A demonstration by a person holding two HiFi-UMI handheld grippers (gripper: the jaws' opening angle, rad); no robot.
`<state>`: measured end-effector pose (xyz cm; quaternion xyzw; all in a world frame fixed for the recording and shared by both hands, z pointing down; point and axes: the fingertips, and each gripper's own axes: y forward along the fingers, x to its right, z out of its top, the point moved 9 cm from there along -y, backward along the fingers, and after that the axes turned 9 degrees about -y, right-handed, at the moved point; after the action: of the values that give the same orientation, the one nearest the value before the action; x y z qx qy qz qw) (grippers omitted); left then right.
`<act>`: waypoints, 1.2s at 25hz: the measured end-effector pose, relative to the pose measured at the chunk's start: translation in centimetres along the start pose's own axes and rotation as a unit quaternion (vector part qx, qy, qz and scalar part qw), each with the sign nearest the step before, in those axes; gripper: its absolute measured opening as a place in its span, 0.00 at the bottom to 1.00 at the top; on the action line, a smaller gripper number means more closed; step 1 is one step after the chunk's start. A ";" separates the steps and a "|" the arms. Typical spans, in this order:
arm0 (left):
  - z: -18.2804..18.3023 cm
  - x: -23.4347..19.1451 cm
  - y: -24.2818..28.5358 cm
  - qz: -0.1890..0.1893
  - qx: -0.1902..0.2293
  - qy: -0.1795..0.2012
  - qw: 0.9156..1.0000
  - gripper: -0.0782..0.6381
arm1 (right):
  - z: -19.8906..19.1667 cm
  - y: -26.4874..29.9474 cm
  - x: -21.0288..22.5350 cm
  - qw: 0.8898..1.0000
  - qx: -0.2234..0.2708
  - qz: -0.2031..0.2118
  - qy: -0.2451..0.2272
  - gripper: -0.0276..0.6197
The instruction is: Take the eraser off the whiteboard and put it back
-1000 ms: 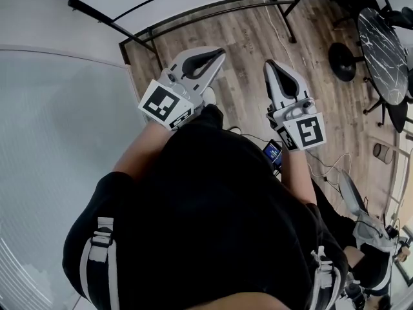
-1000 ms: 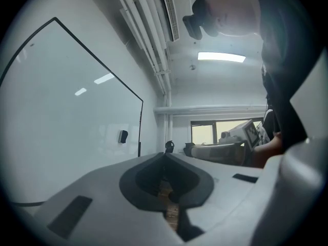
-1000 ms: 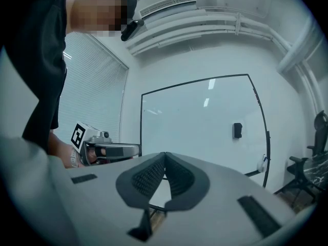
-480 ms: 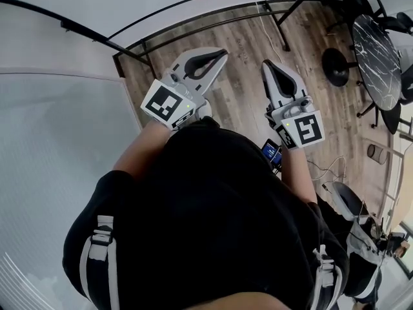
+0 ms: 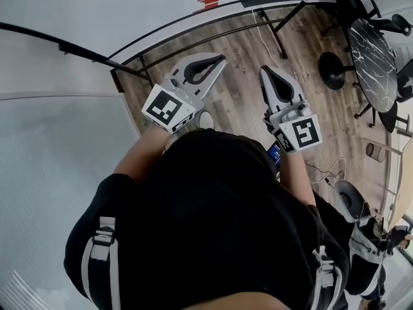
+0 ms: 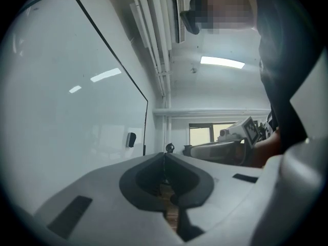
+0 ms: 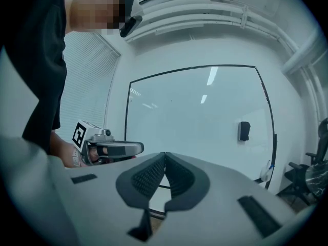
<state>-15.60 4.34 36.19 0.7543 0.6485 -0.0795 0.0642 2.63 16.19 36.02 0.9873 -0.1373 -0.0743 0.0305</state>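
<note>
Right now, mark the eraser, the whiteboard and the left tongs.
eraser (image 7: pixel 244 131), right gripper view, middle of its body.
whiteboard (image 7: pixel 184 122), right gripper view, bare surface.
left tongs (image 5: pixel 222 58), head view, closed tips.

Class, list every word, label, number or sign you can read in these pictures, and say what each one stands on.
No text here can be read.
On the left tongs: the left marker, a black-and-white square pattern, no letters.
On the right tongs: the right marker, likewise a pattern only.
The red mark on the white surface, head view: too small to read.
</note>
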 end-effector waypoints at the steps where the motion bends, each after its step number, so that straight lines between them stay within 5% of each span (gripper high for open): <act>1: 0.0 -0.5 0.1 -0.002 -0.001 0.000 1.000 0.12 | -0.1 0.4 0.1 1.000 -0.002 -0.002 0.000 0.05; 16: -0.4 -4.4 4.5 -0.010 -0.008 -0.005 1.000 0.12 | -1.5 3.9 4.7 1.000 -0.006 -0.014 0.009 0.05; 30: 2.7 -7.7 17.6 0.027 -0.016 0.014 0.999 0.12 | -2.1 7.3 19.5 0.999 0.026 0.019 0.010 0.05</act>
<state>0.56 -6.32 34.96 0.7717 0.6297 -0.0567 0.0693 19.54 3.84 35.96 0.9856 -0.1580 -0.0603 0.0074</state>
